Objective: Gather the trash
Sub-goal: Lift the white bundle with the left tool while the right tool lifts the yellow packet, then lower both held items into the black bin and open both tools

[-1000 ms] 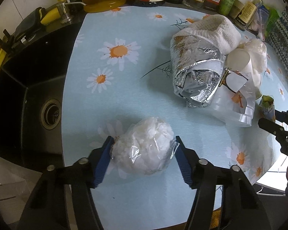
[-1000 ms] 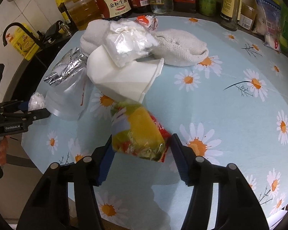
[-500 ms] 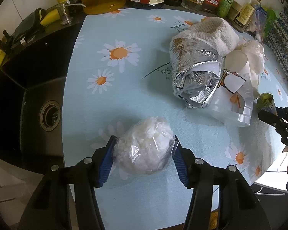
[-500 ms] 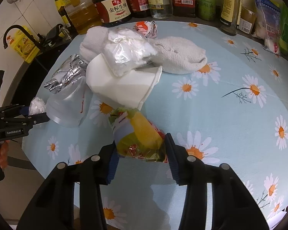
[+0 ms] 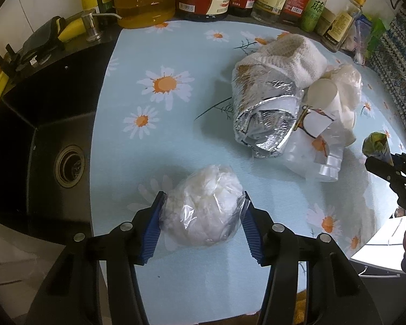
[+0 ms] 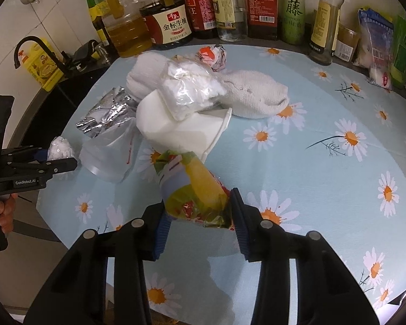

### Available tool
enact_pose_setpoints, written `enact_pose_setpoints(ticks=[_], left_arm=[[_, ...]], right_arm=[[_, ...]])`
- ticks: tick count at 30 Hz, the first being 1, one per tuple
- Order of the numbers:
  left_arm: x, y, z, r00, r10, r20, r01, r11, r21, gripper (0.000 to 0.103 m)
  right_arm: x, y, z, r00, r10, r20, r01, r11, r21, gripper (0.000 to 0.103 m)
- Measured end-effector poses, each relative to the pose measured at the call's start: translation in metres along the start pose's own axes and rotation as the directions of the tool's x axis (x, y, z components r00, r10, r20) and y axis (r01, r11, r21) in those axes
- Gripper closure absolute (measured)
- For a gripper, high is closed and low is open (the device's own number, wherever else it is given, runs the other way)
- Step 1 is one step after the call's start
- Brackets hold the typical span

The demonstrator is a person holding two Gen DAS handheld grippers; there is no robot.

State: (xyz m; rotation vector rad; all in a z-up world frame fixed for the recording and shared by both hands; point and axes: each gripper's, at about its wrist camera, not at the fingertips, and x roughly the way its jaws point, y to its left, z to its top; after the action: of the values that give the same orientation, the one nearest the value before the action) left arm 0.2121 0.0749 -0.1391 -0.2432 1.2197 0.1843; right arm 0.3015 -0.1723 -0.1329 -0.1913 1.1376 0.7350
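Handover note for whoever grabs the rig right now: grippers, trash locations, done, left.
Left gripper: shut on the clear bag of white scraps, near the table edge by the sink.
Right gripper: shut on the yellow-green snack wrapper.
Pile on the daisy tablecloth: foil bag, clear plastic cup, white paper container, second plastic bag, crumpled red-white wrapper, white towel.
Done: two pieces gripped.
Left: no bin in view; drop both pieces, then clear the pile.
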Motion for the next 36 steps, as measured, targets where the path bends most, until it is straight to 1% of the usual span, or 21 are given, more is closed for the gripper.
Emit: enact_pose_setpoints(ticks=[9, 18, 28, 36], left_arm=[[-0.027, -0.004, -0.013, 0.999, -0.021, 0.042, 0.021, 1.000, 0.001, 0.052], [-0.054, -0.009, -0.042, 0.995, -0.058, 0.076, 0.057, 0.998, 0.015, 0.052], [-0.078, -0.013, -0.085, 0.988, -0.122, 0.100, 0.120, 0.993, 0.023, 0.052], [-0.085, -0.023, -0.127, 0.982, -0.166, 0.086, 0.163, 0.986, 0.041, 0.052]], right_arm=[[-0.022, 0.015, -0.010, 1.000, 0.006, 0.028, -0.006, 1.000, 0.000, 0.061], [-0.044, 0.042, -0.035, 0.999, 0.019, 0.047, -0.019, 1.000, 0.004, 0.061], [-0.067, 0.075, -0.068, 0.997, 0.025, 0.072, -0.026, 1.000, 0.003, 0.061], [-0.069, 0.102, -0.102, 0.998, 0.045, 0.050, -0.045, 0.999, -0.003, 0.061]])
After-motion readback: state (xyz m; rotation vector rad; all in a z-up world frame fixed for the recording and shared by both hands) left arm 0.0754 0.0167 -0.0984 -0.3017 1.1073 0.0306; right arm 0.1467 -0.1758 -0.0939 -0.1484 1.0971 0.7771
